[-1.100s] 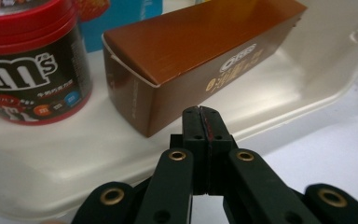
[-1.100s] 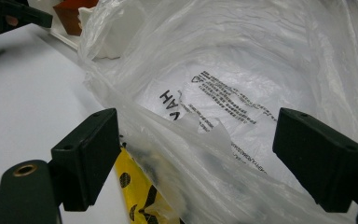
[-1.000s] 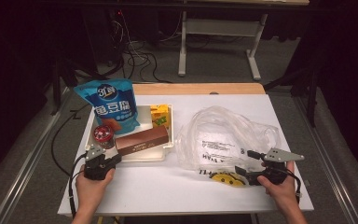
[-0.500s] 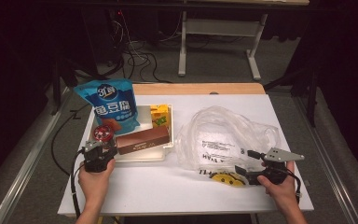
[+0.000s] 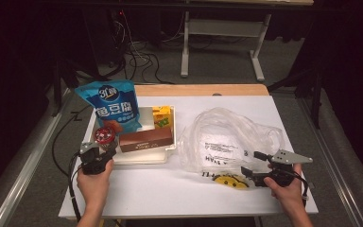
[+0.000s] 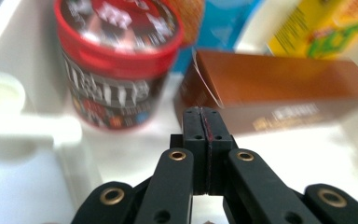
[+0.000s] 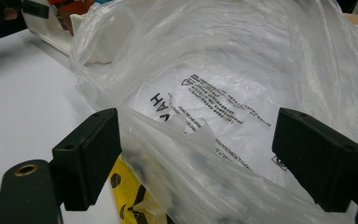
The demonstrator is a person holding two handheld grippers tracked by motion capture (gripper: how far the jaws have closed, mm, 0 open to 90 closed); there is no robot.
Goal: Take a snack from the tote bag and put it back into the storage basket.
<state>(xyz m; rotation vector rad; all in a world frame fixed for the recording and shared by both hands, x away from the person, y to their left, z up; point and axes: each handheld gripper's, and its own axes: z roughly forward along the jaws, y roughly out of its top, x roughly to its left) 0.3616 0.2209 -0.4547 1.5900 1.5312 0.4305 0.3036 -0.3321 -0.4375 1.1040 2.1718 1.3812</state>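
High view puts the left tool [image 5: 105,152] at the near-left corner of the white tray [image 5: 142,160], jaws pressed together and empty, with the red-lidded candy tub [image 5: 104,135] just beyond its tip and the brown box [image 5: 146,140] lying crosswise to its right. Across the surface [image 5: 170,189], the right tool [image 5: 251,163] stands spread around the near edge of the clear plastic bag [image 5: 227,137], well apart from the tray, so the left hand [image 5: 94,187] is far nearer the tub.

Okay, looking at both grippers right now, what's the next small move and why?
Probably open the left gripper: its jaws are pressed shut, empty, just short of the M&M's tub and the brown box in the white tray. The right gripper is already open around the plastic bag's edge, ready to close.
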